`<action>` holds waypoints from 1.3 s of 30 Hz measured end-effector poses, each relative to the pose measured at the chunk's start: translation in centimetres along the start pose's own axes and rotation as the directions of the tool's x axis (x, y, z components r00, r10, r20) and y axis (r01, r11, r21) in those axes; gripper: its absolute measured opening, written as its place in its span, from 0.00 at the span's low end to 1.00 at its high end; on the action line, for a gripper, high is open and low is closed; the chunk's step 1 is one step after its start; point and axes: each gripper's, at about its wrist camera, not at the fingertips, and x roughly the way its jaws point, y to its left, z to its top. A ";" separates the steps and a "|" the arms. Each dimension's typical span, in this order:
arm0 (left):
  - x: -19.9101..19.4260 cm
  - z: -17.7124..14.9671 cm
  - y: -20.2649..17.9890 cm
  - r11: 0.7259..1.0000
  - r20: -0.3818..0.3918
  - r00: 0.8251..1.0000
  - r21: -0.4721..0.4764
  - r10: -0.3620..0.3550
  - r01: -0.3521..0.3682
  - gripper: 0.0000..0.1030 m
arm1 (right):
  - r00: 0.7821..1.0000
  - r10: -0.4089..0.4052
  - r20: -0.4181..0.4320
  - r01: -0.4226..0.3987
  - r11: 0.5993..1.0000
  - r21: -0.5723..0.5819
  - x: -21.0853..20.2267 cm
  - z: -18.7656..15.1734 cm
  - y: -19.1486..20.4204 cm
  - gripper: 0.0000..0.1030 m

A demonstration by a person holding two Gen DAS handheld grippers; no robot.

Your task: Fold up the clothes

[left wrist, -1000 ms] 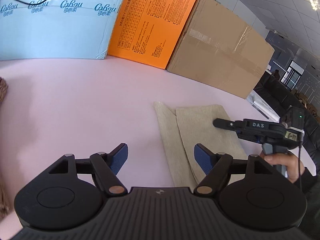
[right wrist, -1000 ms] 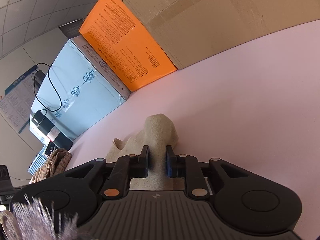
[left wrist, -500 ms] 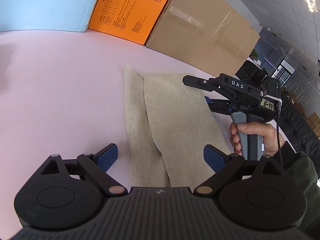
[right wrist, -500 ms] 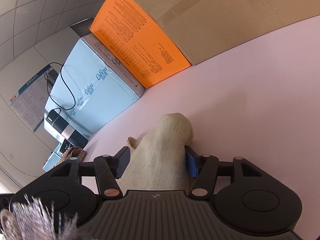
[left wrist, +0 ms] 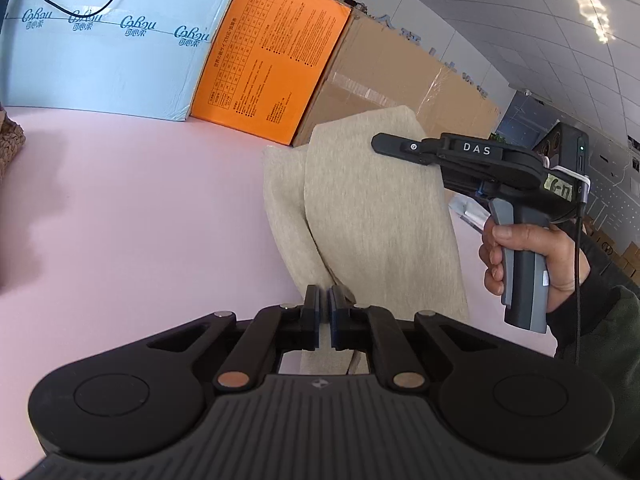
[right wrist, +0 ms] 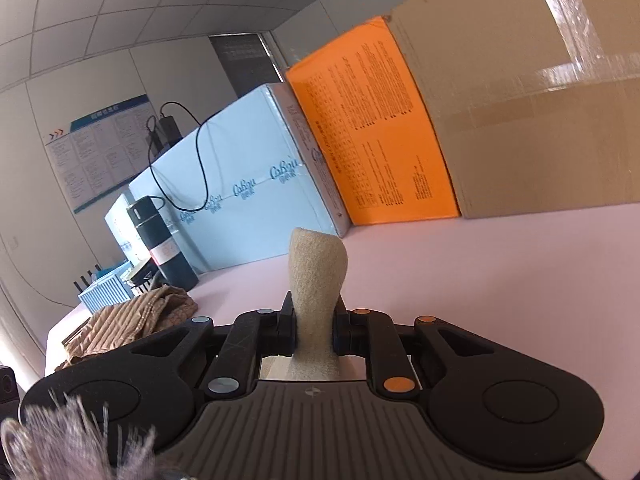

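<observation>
**Inspector:** Above the pink table (left wrist: 120,220), at your left camera's 1 o'clock, the beige garment (left wrist: 372,216) hangs lifted between your two tongs. Your left tongs (left wrist: 323,312) are clenched on its near edge; your right tongs (right wrist: 314,330) pinch a bunched fold that sticks up at 12 o'clock.

**Operator:** How far along am I?

**Inspector:** Partway, by my judgement. It already lies in two overlapping layers lengthwise; you have yet to bring the ends together and set it down flat.

**Operator:** And the count?

**Inspector:** One beige garment in hand; one brown striped garment (right wrist: 132,320) heaped at 9 o'clock, apparently unfolded. Three boxes along the back: one blue (left wrist: 100,36), one orange (left wrist: 272,60), one cardboard (left wrist: 400,80). One dark flask (right wrist: 160,240).
</observation>
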 end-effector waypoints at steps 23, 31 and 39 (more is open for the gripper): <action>-23.7 -0.9 13.3 0.958 0.417 0.875 -0.241 0.247 -0.155 0.10 | 0.923 0.381 -0.060 -0.367 0.821 -0.437 0.9 10.3 33.5 0.13; -30.6 -3.7 18.2 0.864 0.434 0.753 -0.343 0.494 -0.369 0.32 | 0.904 0.411 -0.116 -0.427 0.855 -0.295 15.5 13.6 34.9 0.14; -30.3 -4.1 19.5 0.816 0.336 0.751 -0.351 0.568 -0.460 0.74 | 0.995 0.087 -0.047 -0.091 0.993 -0.072 25.2 9.0 22.4 0.35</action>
